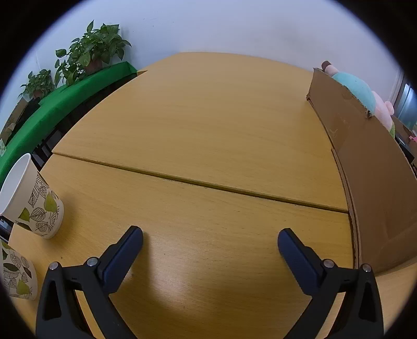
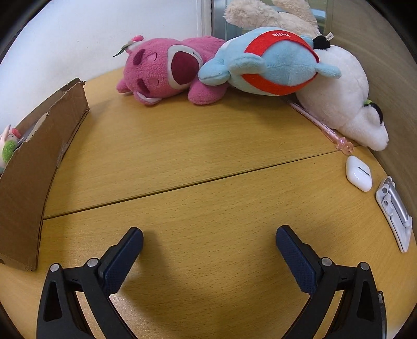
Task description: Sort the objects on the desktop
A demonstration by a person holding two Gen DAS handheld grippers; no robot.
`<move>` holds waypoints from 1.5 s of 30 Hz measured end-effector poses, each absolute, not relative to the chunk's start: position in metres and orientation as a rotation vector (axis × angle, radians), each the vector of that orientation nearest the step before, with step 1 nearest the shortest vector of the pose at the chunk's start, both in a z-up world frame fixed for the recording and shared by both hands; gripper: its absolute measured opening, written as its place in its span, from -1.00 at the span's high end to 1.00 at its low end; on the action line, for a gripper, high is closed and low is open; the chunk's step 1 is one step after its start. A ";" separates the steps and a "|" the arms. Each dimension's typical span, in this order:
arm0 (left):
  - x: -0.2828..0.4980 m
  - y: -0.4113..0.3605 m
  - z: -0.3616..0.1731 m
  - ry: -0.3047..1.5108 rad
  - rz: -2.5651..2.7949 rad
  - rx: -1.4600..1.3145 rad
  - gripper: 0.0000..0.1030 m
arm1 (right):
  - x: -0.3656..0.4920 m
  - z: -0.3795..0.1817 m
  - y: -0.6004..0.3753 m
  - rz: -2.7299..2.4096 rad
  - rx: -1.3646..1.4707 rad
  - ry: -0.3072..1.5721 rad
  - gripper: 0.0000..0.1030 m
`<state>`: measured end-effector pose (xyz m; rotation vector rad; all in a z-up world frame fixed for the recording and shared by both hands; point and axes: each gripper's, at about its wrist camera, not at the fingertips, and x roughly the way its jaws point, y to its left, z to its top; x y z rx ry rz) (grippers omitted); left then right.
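Observation:
My left gripper (image 1: 209, 238) is open and empty above the wooden table (image 1: 198, 125). Two leaf-print paper cups stand at its left, one (image 1: 34, 200) farther and one (image 1: 17, 276) nearer. A cardboard box (image 1: 365, 156) stands at its right, with a plush toy (image 1: 365, 94) inside. My right gripper (image 2: 208, 238) is open and empty above the table. Beyond it lie a pink plush bear (image 2: 166, 70), a blue and red plush (image 2: 268, 62) and a white plush (image 2: 346, 101). The cardboard box (image 2: 39, 161) stands at its left.
A pink pen (image 2: 323, 127), a white earbud case (image 2: 358, 177) and a silver and white device (image 2: 393, 211) lie at the right. A beige plush (image 2: 271, 13) lies at the back. Potted plants (image 1: 88, 52) stand on a green-covered bench (image 1: 65, 101) to the left.

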<state>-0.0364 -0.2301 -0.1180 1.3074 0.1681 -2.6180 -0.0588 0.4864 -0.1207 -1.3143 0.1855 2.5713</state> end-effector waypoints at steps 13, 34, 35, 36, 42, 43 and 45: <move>-0.036 -0.228 -0.118 0.167 -2.615 1.310 -1.00 | -0.060 -0.120 0.486 2.567 -1.314 0.188 -1.00; -0.036 -0.230 -0.119 0.167 -2.611 1.312 -1.00 | -0.059 -0.122 0.486 2.561 -1.308 0.191 -1.00; -0.037 -0.230 -0.118 0.167 -2.612 1.312 -1.00 | -0.060 -0.122 0.486 2.561 -1.308 0.191 -1.00; -0.037 -0.230 -0.118 0.167 -2.611 1.312 -1.00 | -0.059 -0.122 0.486 2.561 -1.308 0.192 -1.00; -0.037 -0.231 -0.118 0.168 -2.610 1.313 -1.00 | -0.059 -0.122 0.486 2.560 -1.309 0.192 -1.00; -0.037 -0.231 -0.118 0.168 -2.610 1.314 -1.00 | -0.059 -0.122 0.486 2.560 -1.308 0.192 -1.00; -0.038 -0.230 -0.119 0.166 -2.611 1.313 -1.00 | -0.059 -0.122 0.485 2.559 -1.308 0.193 -1.00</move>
